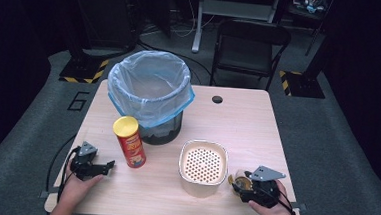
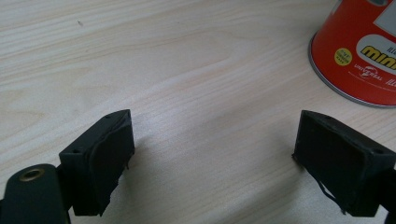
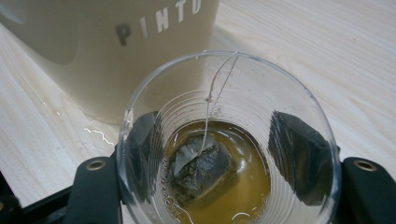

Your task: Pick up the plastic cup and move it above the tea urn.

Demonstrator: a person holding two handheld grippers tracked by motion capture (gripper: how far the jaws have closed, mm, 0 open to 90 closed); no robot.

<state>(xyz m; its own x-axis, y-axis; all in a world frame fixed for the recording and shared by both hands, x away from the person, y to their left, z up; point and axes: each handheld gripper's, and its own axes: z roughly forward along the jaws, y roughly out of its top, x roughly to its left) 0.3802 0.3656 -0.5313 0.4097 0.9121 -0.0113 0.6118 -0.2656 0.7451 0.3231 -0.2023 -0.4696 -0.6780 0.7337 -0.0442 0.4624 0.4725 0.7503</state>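
We see one clear cup point(image 3: 229, 140) holding tea and one teabag point(image 3: 201, 168), clamped by our right gripper point(image 3: 224, 154); left gripper point(image 2: 215, 158) gapes, holding nothing.

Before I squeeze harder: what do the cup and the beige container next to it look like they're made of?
Cup: thin clear plastic, glossy; the jaws and tea bag show through its ridged wall. Beige container: probably matte moulded plastic, judging by its smooth walls, perforated top and printed lettering.
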